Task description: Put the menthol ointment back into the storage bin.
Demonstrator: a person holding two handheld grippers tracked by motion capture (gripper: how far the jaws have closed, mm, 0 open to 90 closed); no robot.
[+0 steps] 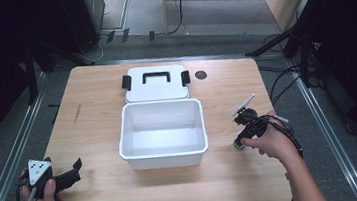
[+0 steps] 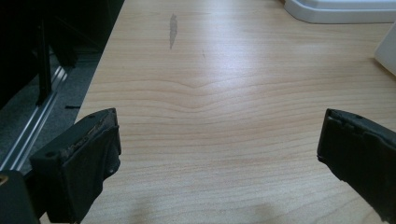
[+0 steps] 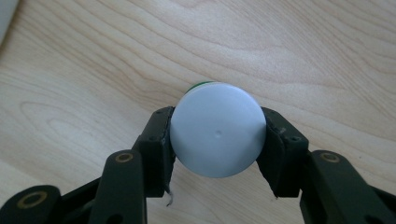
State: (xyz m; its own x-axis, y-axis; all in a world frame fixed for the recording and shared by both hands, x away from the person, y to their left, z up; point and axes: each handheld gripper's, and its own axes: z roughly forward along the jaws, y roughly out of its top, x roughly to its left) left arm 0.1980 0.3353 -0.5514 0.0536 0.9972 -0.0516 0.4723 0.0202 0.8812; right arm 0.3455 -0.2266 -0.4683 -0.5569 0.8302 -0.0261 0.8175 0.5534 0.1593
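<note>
- High view: my right gripper sits near the table's right edge, clamped on a small round container. The open white plastic bin stands mid-table, its lid with a black handle lying flat behind it toward the far edge. My left gripper rests at the near left corner.
- Left gripper view: jaws stand wide apart over bare, smooth pale wood, holding nothing.
- Right gripper view: both pads press the sides of the container's smooth white cap, green showing beneath. I judge it light, rigid and slippery; gripping across its widest part suits it.
</note>
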